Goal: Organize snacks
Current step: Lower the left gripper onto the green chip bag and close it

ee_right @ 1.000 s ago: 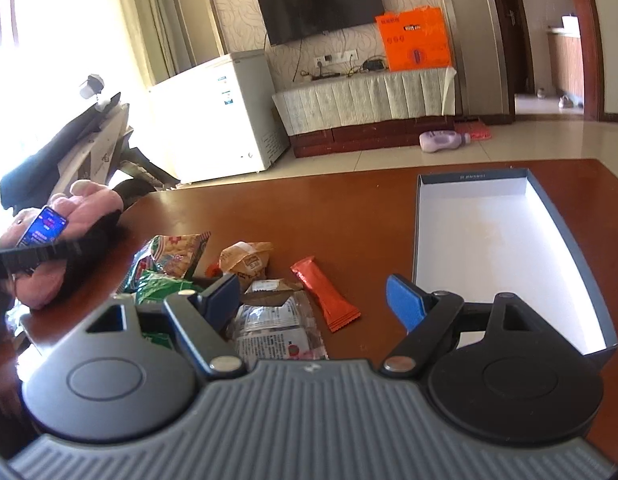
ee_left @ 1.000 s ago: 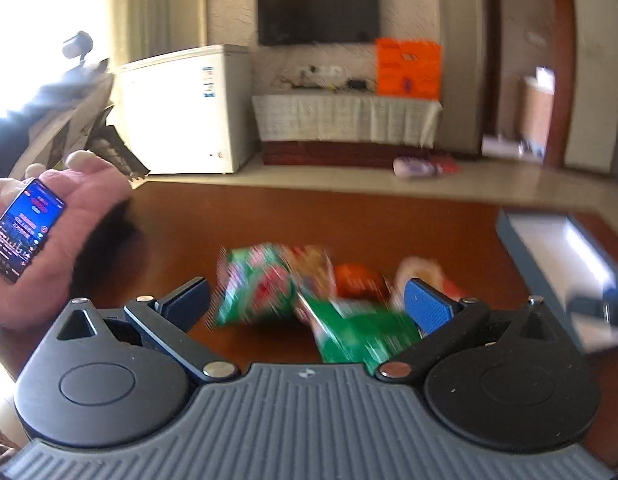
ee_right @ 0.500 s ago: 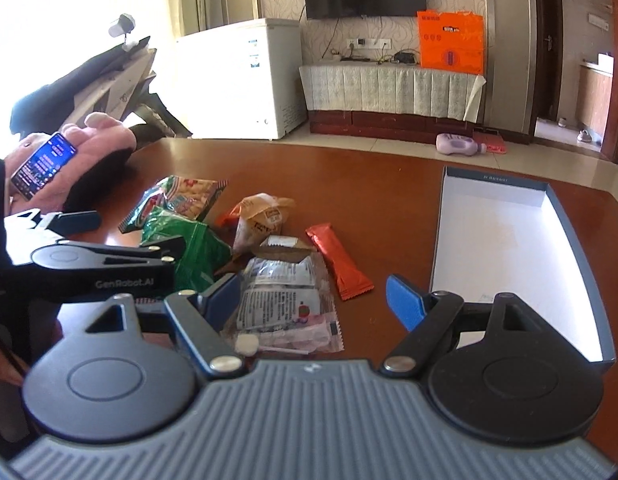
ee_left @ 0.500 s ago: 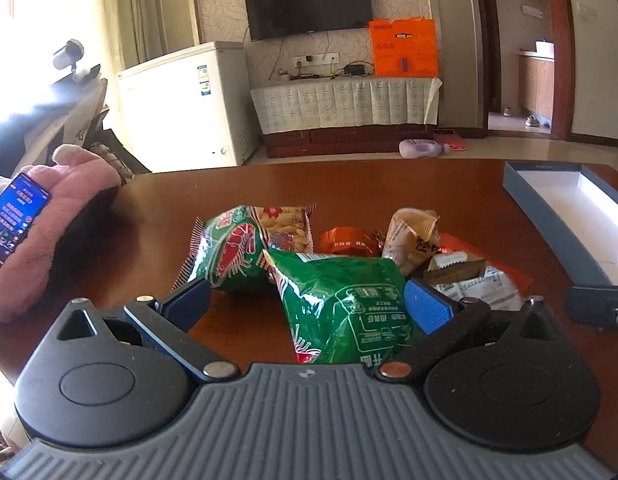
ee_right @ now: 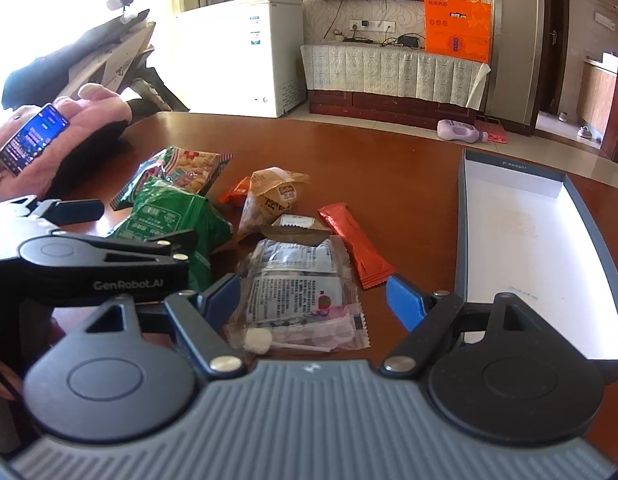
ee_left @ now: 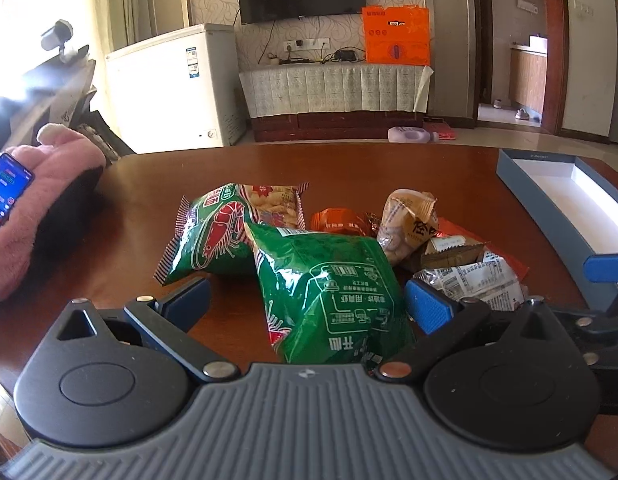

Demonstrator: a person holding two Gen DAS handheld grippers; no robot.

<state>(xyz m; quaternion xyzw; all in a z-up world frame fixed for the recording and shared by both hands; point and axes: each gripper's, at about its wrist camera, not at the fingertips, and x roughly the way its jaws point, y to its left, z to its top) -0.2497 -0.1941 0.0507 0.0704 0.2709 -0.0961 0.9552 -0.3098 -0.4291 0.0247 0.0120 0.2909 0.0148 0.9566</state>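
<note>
A pile of snacks lies on the brown table (ee_left: 341, 168). In the left wrist view my left gripper (ee_left: 307, 302) is open, its jaws on either side of a green puffed bag (ee_left: 333, 296). Behind it lie a green shrimp-cracker bag (ee_left: 233, 232), a small orange packet (ee_left: 337, 222) and a tan pastry packet (ee_left: 407, 226). In the right wrist view my right gripper (ee_right: 315, 294) is open around a clear wrapped packet (ee_right: 297, 292). An orange bar (ee_right: 355, 244) lies beside it. An open blue box with a white inside (ee_right: 521, 232) stands at the right, holding nothing.
A pink plush with a lit phone (ee_right: 33, 140) on it sits at the table's left edge. The left gripper's body (ee_right: 89, 268) shows at the left of the right wrist view. A white freezer (ee_left: 173, 92) and a TV cabinet stand beyond the table.
Both grippers have moved forward and down toward the snack pile. The green bag now lies between the left jaws and the clear packet between the right jaws.
</note>
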